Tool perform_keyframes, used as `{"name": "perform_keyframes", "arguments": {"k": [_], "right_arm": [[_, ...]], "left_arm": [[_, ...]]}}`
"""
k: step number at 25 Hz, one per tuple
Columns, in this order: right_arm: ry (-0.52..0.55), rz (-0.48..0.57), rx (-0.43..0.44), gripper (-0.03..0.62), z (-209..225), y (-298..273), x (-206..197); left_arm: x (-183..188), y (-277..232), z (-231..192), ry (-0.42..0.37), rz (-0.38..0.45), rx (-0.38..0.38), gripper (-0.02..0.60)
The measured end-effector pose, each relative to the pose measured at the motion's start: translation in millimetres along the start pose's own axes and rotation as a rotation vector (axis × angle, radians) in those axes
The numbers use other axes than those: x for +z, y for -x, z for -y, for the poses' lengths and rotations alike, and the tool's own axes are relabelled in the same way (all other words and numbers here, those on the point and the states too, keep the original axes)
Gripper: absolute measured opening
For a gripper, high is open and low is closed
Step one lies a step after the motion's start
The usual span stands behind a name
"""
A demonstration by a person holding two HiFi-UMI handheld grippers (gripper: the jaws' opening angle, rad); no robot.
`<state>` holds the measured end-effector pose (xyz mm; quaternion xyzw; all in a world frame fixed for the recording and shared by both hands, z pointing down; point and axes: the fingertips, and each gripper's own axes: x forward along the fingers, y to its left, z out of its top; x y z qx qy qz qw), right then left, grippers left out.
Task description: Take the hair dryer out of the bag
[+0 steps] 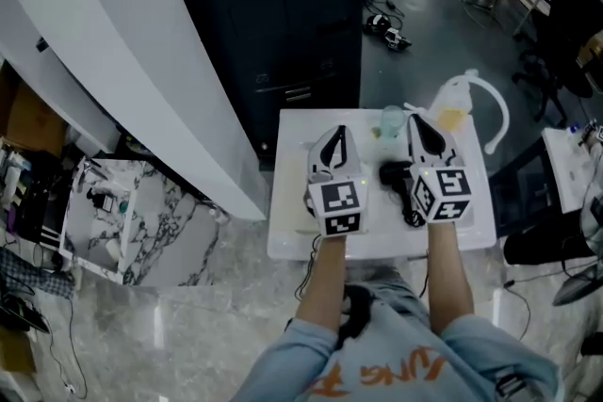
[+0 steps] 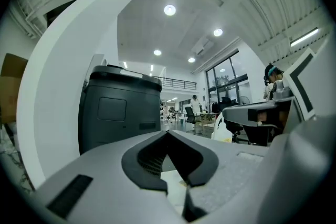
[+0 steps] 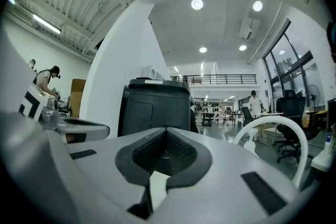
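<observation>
- While hanging over the white table, got the left gripper and right gripper both pinched fully closed, gripping nothing.
- Can see the black hair dryer lying on the table between them, just left of the right one.
- Also spotting a white bag just ahead and right of the right claw, clear cup ahead.

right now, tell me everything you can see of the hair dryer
The hair dryer is black, plastic by its look, and lies on the white table, outside the bag, between the left tongs and the right tongs. Its dark cord trails toward the near edge. The right tongs hide part of it; touching or not, I cannot tell.
</observation>
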<state>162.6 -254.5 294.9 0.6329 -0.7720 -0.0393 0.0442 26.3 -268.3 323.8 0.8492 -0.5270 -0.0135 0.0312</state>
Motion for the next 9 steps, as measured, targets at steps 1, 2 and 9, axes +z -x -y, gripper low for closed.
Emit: {"name": "perform_keyframes", "arguments": {"k": [1, 2, 9], "right_arm": [[0.003, 0.001, 0.006, -0.002, -0.9, -0.2, 0.0], [0.006, 0.002, 0.012, -0.002, -1.5, -0.2, 0.0], [0.026, -0.012, 0.002, -0.002, -2.6, 3.5, -3.7]], "left_arm": [[-0.3, -0.6, 0.1, 0.003, 0.001, -0.002, 0.002], [-0.3, -1.2, 0.4, 0.008, 0.003, -0.004, 0.002], [1.6, 0.5, 0.4, 0.015, 0.005, -0.028, 0.002]]}}
